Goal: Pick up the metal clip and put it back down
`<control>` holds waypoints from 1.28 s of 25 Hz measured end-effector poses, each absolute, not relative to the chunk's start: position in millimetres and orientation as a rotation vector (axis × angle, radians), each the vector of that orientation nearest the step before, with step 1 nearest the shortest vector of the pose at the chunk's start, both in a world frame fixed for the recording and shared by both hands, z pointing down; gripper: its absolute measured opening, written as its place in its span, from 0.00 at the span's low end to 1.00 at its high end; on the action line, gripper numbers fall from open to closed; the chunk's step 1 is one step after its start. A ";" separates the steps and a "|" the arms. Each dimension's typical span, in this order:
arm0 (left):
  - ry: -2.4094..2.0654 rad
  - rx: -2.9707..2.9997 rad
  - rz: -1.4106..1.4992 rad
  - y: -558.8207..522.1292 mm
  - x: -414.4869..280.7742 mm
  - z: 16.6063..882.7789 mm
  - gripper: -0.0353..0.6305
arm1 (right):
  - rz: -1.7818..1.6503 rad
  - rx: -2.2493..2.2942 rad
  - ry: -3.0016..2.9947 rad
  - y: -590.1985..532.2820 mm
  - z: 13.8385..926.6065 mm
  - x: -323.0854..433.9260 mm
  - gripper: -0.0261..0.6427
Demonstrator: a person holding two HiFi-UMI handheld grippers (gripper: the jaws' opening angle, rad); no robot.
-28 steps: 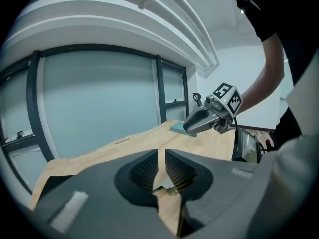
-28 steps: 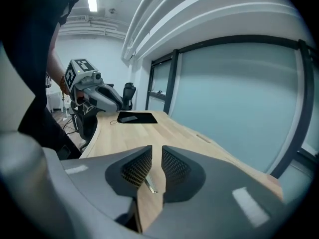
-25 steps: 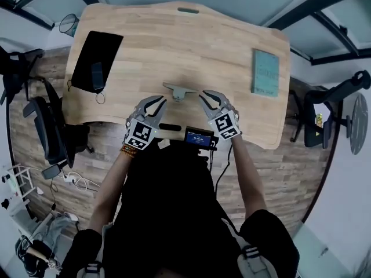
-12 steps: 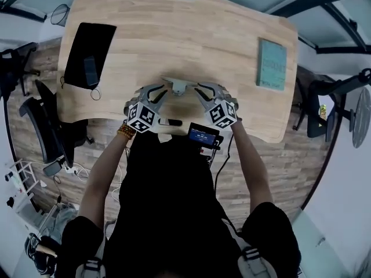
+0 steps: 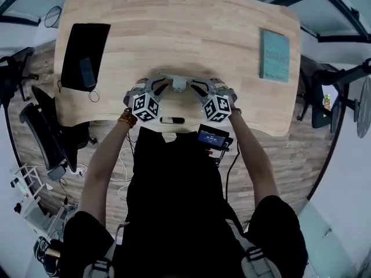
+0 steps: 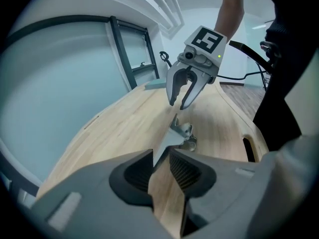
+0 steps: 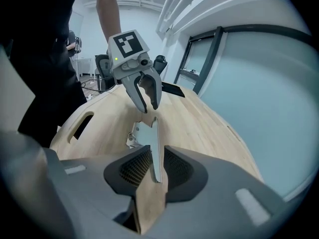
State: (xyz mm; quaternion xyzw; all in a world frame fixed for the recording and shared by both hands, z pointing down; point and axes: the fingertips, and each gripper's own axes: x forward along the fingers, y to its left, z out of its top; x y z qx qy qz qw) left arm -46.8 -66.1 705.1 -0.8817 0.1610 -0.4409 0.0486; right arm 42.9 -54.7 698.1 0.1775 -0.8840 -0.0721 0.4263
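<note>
The metal clip [image 5: 179, 84] lies on the wooden desk [image 5: 174, 33] near its front edge, one flat wing pointing left and one right. My left gripper [image 5: 164, 86] is at the left wing and my right gripper [image 5: 194, 87] at the right wing. In the left gripper view the wing tip of the clip [image 6: 179, 133] reaches just between the left gripper's [image 6: 160, 166] narrowly parted jaws. In the right gripper view the clip's [image 7: 144, 133] other wing stands between the right gripper's [image 7: 156, 166] jaws, with a gap on both sides. The clip rests on the wood.
A black mat [image 5: 84, 54] with a phone [image 5: 87, 71] lies at the desk's left. A teal book [image 5: 273, 55] lies at the right. A black device with a blue screen [image 5: 213, 138] hangs below the front edge. Office chairs stand on both sides.
Both grippers have moved forward and inward from the desk's front edge to the clip's two wings, and their jaws have narrowed. The clip has stayed in place.
</note>
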 end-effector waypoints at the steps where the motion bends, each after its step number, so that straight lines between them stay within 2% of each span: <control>1: 0.478 -2.677 -1.354 -67.7 -46.6 708.4 0.22 | -0.187 0.435 -2.205 -55.0 700.8 42.1 0.20; 19: 0.362 -2.658 -1.415 -80.0 -39.2 739.6 0.23 | -0.191 0.388 -2.115 -62.4 745.8 40.1 0.20; 29: 0.406 -2.728 -1.427 -84.1 -33.4 748.2 0.23 | -0.189 0.412 -2.085 -70.5 751.7 40.6 0.16; 32: 0.435 -2.727 -1.412 -85.5 -31.9 744.4 0.18 | -0.194 0.415 -2.073 -72.1 751.0 41.9 0.13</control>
